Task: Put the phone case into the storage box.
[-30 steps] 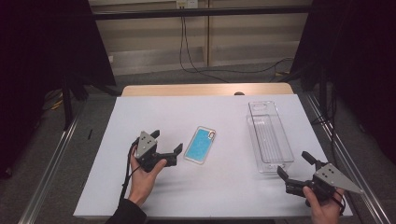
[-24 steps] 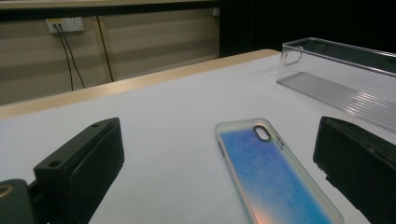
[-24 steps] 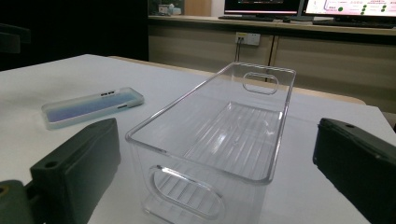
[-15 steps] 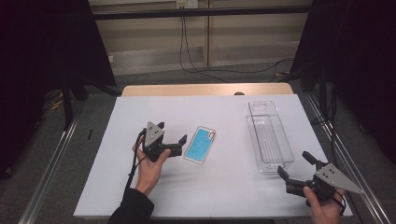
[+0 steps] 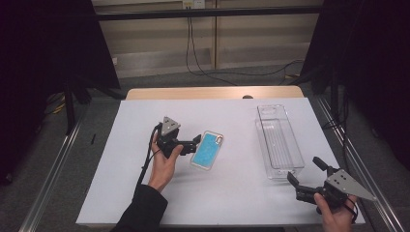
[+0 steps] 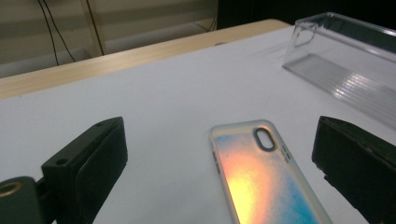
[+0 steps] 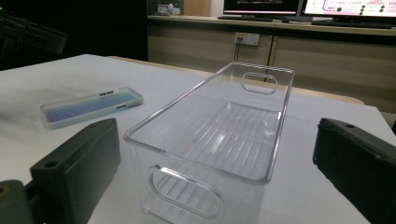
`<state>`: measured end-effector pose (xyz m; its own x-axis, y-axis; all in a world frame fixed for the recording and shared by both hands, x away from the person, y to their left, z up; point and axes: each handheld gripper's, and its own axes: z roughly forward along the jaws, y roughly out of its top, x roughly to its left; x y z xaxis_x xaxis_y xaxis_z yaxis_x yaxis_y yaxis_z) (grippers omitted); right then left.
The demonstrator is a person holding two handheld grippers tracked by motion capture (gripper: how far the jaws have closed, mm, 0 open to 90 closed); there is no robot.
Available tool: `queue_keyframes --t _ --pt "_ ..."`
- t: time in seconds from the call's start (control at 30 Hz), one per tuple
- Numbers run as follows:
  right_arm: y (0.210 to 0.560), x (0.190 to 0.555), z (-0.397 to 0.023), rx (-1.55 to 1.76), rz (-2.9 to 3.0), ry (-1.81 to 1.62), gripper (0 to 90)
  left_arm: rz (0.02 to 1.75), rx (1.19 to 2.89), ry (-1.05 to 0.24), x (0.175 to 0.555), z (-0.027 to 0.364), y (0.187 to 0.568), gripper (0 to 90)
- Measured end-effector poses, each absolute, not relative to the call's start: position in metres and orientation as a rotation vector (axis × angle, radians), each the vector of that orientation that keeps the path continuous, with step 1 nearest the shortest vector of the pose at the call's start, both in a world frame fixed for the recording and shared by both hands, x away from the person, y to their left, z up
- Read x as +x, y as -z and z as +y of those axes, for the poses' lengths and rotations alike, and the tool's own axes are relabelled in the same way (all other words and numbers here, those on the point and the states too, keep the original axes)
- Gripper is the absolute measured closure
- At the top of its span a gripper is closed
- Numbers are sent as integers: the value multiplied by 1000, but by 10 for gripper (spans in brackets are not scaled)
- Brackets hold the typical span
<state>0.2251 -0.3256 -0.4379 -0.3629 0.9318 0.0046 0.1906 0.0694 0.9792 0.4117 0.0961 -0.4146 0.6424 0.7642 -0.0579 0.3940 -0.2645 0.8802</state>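
A person sits at a table covered with a white sheet [image 5: 232,193], holding a two-jaw gripper in each hand. Near the middle of the sheet lies a phone case [image 5: 208,150], flat on its back, clear-rimmed with a glittery blue inside that catches an orange glare in the left gripper view [image 6: 261,182]. The left gripper [image 5: 193,143] is right at the case's left edge, its jaws pointing toward it; from its own camera the two black jaws stand wide apart with the case's near end between them, and neither pad touches it. These jaws have just been closing a little, yet they are still spread, with nothing gripped. To the right, well apart from the case, stands a clear plastic bin [image 5: 279,142], long and narrow, upright and with nothing inside it; its ribbed floor and cut-out handles show plainly in the right gripper view [image 7: 219,140]. The right gripper [image 5: 305,175] rests low at the near right corner of the sheet, just beside the bin's near end, its jaws spread wide and holding nothing. As a judgement, the work looks barely begun: the case appears to be the thing being reached for and has not been grasped or lifted. Closing on it and carrying it, probably to the bin, is all still to do.
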Motion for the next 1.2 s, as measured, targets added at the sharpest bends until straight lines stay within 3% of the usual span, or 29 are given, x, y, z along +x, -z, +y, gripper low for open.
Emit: queue_keyframes --t 0.8,1.2 --pt "438 225 -325 1134 1656 -1345 6 840 2235 -231 431 56 416 29" --pt "438 225 -325 1133 1659 -1350 6 889 2290 -226 435 44 430 37"
